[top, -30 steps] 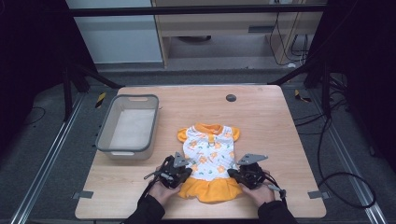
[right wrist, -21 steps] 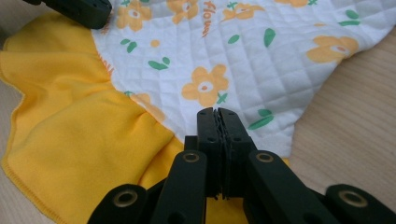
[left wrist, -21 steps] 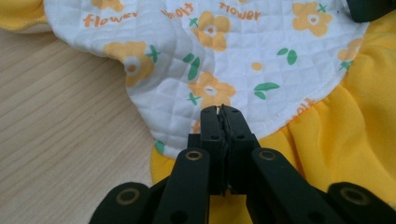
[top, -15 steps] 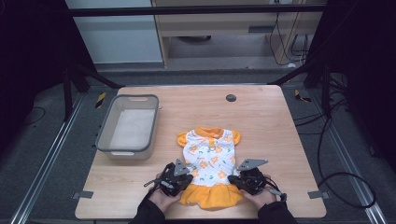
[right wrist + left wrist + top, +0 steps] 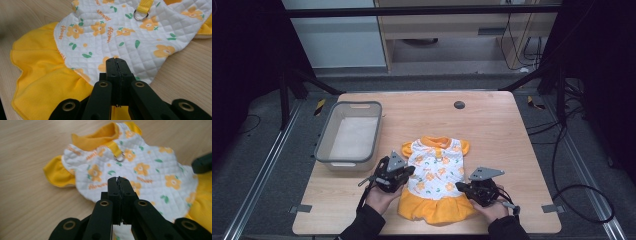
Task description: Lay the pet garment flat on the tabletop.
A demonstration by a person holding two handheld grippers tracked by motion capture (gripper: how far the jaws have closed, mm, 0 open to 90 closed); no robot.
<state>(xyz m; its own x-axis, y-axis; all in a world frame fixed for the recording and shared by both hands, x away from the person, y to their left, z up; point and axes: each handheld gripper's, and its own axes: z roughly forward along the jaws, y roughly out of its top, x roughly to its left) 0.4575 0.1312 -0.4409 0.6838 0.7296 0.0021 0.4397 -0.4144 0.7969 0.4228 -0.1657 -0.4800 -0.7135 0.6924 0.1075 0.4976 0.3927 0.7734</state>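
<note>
A small quilted white dress (image 5: pixel 437 167) with orange flowers, an orange collar, sleeves and skirt lies flat near the table's front edge. My left gripper (image 5: pixel 408 173) rests at the dress's left side and my right gripper (image 5: pixel 461 186) at its right side by the skirt. In the left gripper view the jaws of my left gripper (image 5: pixel 119 180) are pressed together above the white bodice (image 5: pixel 142 167). The right gripper view shows my right gripper (image 5: pixel 116 61) shut the same way over the bodice's lower edge (image 5: pixel 112 27). I see no cloth between either pair of jaws.
A grey plastic bin (image 5: pixel 323 147) stands on the wooden table (image 5: pixel 497 135) left of the dress. A small black round disc (image 5: pixel 459 105) sits at the back. Dark floor, cables and frame posts surround the table.
The dress has slid slightly toward the front edge and its skirt lies flatter. The right hand has drawn back a little toward the person.
</note>
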